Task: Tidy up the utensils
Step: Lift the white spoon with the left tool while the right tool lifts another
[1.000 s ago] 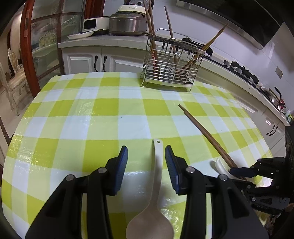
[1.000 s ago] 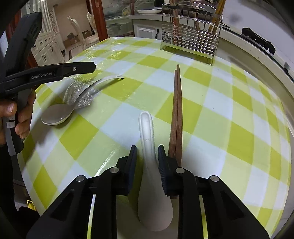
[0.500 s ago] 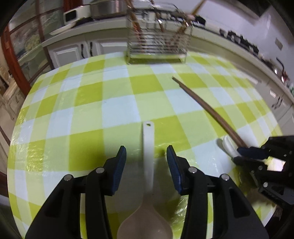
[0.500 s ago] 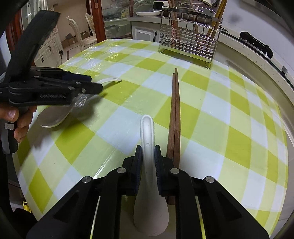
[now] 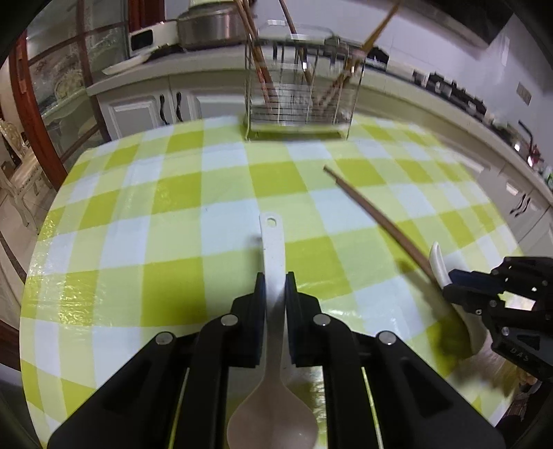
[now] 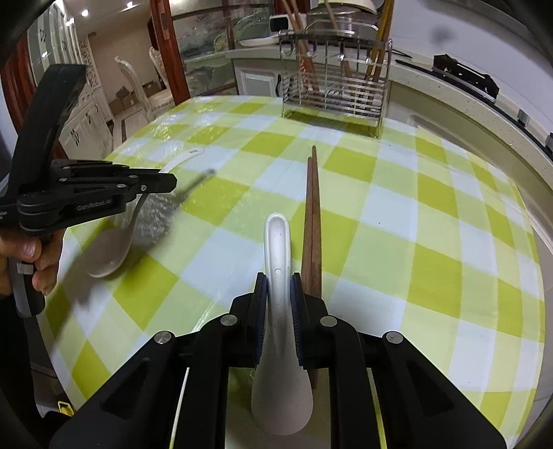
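Observation:
My left gripper (image 5: pixel 275 286) is shut on the handle of a white rice paddle (image 5: pixel 273 248) and holds it above the checked table; its scoop end points back at the camera. It also shows in the right wrist view (image 6: pixel 159 183) with the paddle (image 6: pixel 110 248) hanging from it. My right gripper (image 6: pixel 277 290) is shut on a white ceramic soup spoon (image 6: pixel 276 241), also seen in the left wrist view (image 5: pixel 437 262). A pair of brown chopsticks (image 6: pixel 312 214) lies on the table just right of the spoon. A wire utensil rack (image 6: pixel 333 86) with several chopsticks stands at the far edge.
The round table has a green and white checked cloth (image 6: pixel 414 221). A kitchen counter (image 5: pixel 432 100) curves behind the rack, with cabinets (image 5: pixel 155 107) and a cooker (image 5: pixel 207 31) behind. A chair (image 6: pixel 138 86) stands past the table's left side.
My left gripper has closed on the rice paddle's handle and raised it. My right gripper has closed on the soup spoon and lifted it slightly. The chopsticks have stayed put.

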The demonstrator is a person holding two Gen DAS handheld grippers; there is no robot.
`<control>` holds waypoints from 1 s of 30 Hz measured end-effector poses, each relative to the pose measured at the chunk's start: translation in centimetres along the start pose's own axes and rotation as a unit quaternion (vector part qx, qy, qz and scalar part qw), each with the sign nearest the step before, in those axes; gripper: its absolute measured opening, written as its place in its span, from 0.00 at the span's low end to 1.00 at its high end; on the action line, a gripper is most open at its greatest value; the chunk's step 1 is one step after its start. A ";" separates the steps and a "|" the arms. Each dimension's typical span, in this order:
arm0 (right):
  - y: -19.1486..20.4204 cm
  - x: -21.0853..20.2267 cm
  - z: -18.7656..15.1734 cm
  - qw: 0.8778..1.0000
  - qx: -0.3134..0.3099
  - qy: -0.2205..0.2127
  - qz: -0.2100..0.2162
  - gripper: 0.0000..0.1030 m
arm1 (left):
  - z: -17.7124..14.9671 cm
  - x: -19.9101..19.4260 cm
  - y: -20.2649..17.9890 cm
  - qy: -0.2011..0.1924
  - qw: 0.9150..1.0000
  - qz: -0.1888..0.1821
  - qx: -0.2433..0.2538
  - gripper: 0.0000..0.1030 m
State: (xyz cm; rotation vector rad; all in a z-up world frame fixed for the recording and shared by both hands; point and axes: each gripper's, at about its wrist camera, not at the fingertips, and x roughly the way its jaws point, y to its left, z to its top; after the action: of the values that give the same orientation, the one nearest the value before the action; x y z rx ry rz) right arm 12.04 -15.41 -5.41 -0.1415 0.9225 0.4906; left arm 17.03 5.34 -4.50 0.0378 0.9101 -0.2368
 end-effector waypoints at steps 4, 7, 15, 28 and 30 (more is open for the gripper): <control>-0.3 -1.2 0.6 1.000 0.008 -0.015 -0.001 0.14 | 0.5 -1.8 0.1 -0.026 1.000 0.000 -0.007 0.10; -0.5 -2.3 1.0 1.000 0.012 -0.029 -0.004 0.14 | 0.8 -3.0 0.0 -0.047 0.999 -0.004 -0.009 0.10; -0.6 -4.9 1.8 0.998 0.018 -0.063 -0.013 0.14 | 1.2 -5.5 -0.2 -0.096 0.995 -0.014 -0.013 0.10; -0.3 -6.1 2.2 0.995 0.018 -0.096 -0.024 0.13 | 1.2 -6.7 -0.2 -0.120 0.992 -0.019 -0.019 0.10; -0.3 -6.3 2.2 0.995 0.019 -0.099 -0.025 0.13 | 1.2 -6.8 -0.2 -0.122 0.992 -0.020 -0.019 0.10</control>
State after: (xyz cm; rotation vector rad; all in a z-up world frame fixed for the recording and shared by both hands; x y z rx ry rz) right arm 10.63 -17.11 0.87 -0.0804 0.7314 0.4321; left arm 13.87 6.24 1.62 -0.0450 0.6712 -0.2556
